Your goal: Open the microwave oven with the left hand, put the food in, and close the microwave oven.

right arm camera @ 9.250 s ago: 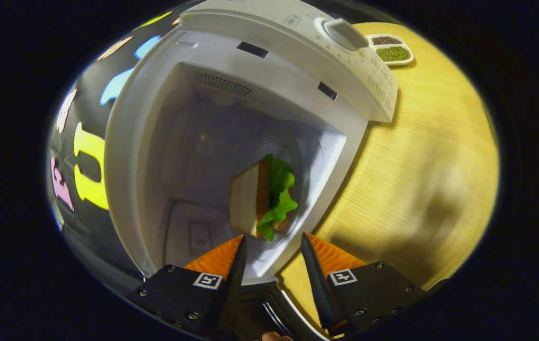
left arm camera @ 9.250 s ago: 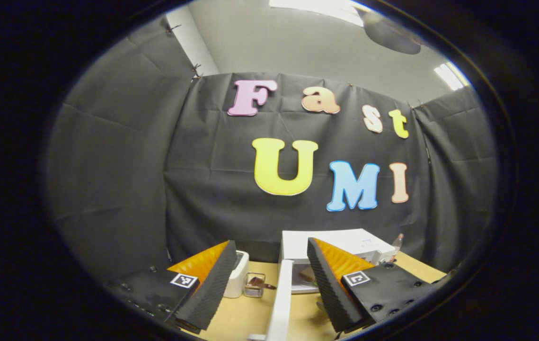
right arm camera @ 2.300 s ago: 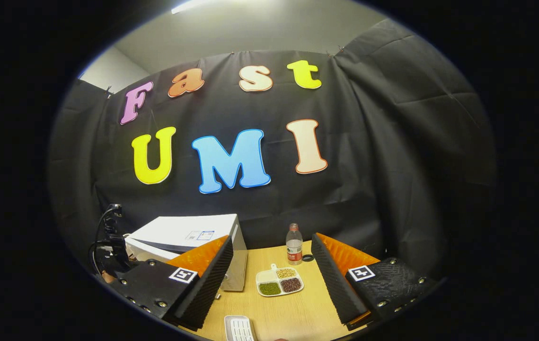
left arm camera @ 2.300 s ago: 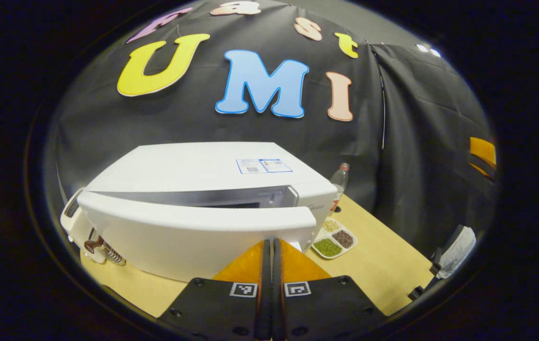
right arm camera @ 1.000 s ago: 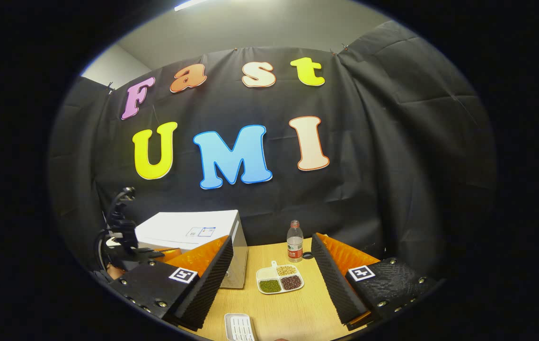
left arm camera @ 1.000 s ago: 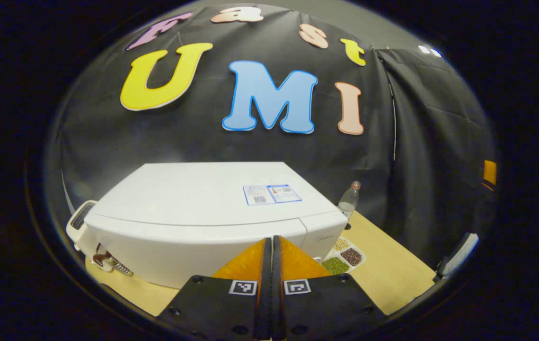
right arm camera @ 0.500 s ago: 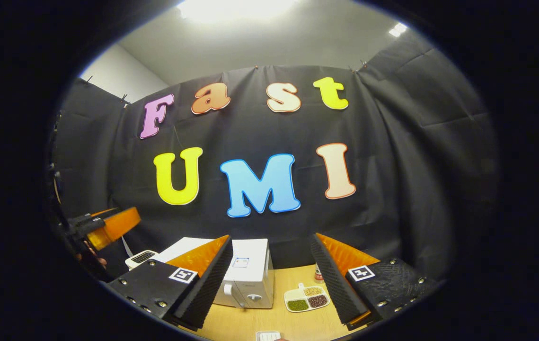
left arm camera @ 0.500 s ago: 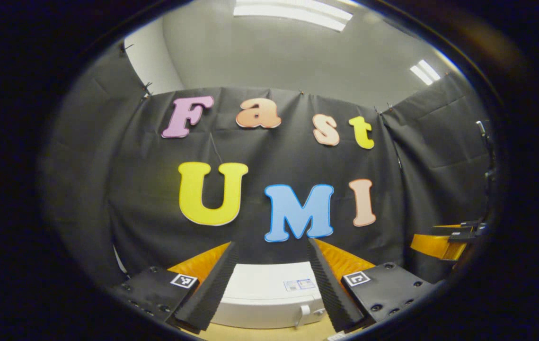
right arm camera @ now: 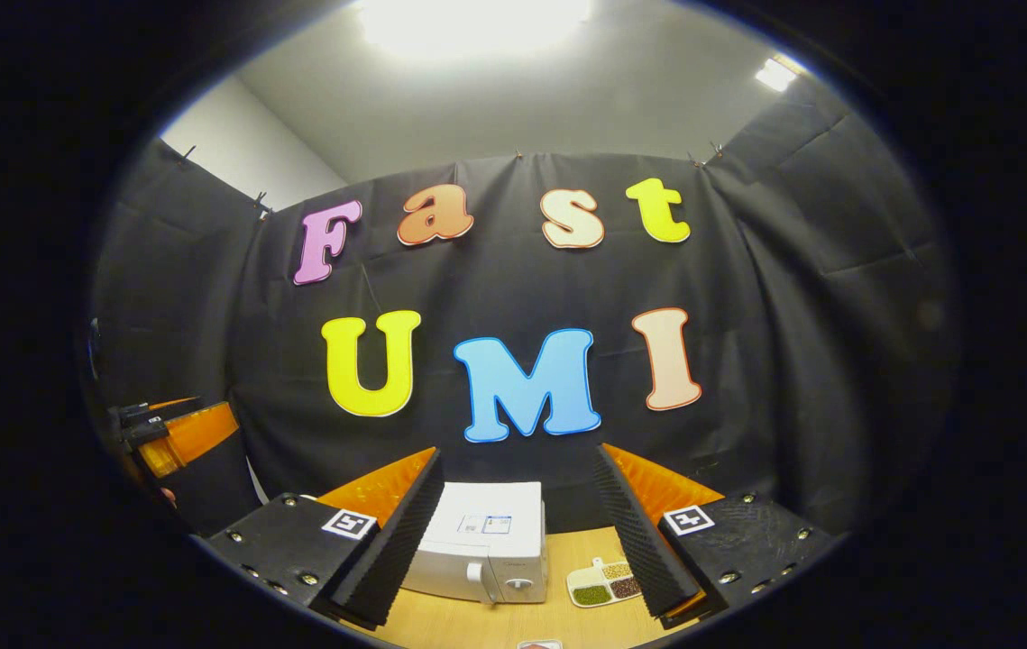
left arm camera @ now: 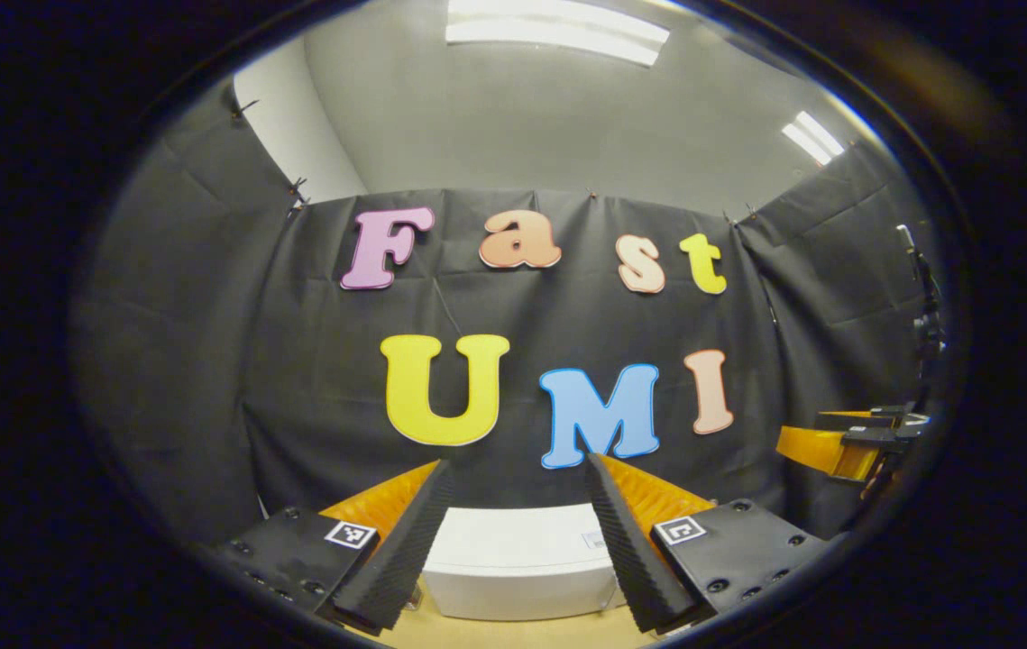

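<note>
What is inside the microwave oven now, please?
The inside cannot be seen: the microwave oven has its door shut, and the white door covers whatever is in it. On top there is a small label, nothing else.

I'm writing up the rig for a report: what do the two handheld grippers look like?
Both match. The left gripper and the right gripper each have two wedge-shaped fingers, orange at the back, faced with black ribbed foam. Each finger sits on a black plate with screws and a small square black-and-white marker.
</note>
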